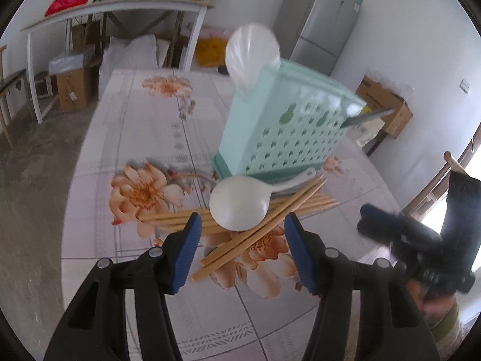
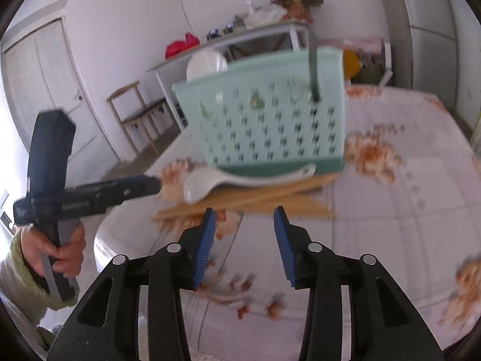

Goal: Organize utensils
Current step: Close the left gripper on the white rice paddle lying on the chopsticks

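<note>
Left claw [image 1: 242,225] open over chopsticks [image 1: 270,222], table edge [image 1: 72,180] clear.

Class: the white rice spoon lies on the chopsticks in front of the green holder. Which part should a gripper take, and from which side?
Take the white rice spoon by its narrow handle, probably from above with one finger on each long edge. The bowl is broad and rounded, likely too wide to pinch. The handle runs close along the green holder, so a level approach from behind looks blocked. It rests on the chopsticks.
</note>
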Tool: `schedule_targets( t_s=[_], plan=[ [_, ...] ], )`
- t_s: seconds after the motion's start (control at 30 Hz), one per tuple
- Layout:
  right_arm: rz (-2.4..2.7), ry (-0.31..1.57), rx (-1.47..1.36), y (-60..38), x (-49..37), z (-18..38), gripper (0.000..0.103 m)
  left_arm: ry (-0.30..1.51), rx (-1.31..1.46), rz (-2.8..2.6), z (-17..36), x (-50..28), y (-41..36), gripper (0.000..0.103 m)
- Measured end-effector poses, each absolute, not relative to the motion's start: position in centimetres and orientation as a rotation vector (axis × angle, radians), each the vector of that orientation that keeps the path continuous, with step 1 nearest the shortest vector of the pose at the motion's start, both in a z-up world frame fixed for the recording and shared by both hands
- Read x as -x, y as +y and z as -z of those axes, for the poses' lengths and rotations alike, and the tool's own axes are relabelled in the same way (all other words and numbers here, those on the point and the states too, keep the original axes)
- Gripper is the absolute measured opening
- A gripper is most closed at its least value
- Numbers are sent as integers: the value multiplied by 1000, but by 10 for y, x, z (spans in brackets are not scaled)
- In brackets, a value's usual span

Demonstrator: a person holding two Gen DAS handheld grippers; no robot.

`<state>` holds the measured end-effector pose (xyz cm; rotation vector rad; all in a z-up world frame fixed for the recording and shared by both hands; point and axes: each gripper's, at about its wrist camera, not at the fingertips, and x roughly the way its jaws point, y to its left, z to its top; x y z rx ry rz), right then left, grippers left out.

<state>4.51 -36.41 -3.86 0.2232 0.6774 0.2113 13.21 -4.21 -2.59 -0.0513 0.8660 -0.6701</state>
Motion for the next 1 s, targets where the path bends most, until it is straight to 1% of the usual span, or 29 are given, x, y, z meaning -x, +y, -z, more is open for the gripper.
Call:
schedule_targets(
  t_s=[0.2,0.43,0.6,0.73,0.83,0.9,1.0],
  plan=[
    [-203,691,-167,-350,-42,42,45,903,28,652,39,-148,-56,56],
    [-206,699,-194,-354,-40,44,47,940,-84,645,53,-153,-79,56],
    [-197,704,-205,-358,-38,45,47,904,-140,622,55,-151,-85,55],
    [-191,699,-215,-363,-35,45,47,875,-145,613,50,-146,-82,47],
    [-189,697,-220,-366,-33,46,47,830,-155,608,42,-140,-77,38],
    [-189,696,-223,-367,-33,46,47,809,-154,607,38,-139,-74,26],
    [-191,694,-224,-366,-32,46,47,797,-149,596,34,-142,-71,25]
  ],
)
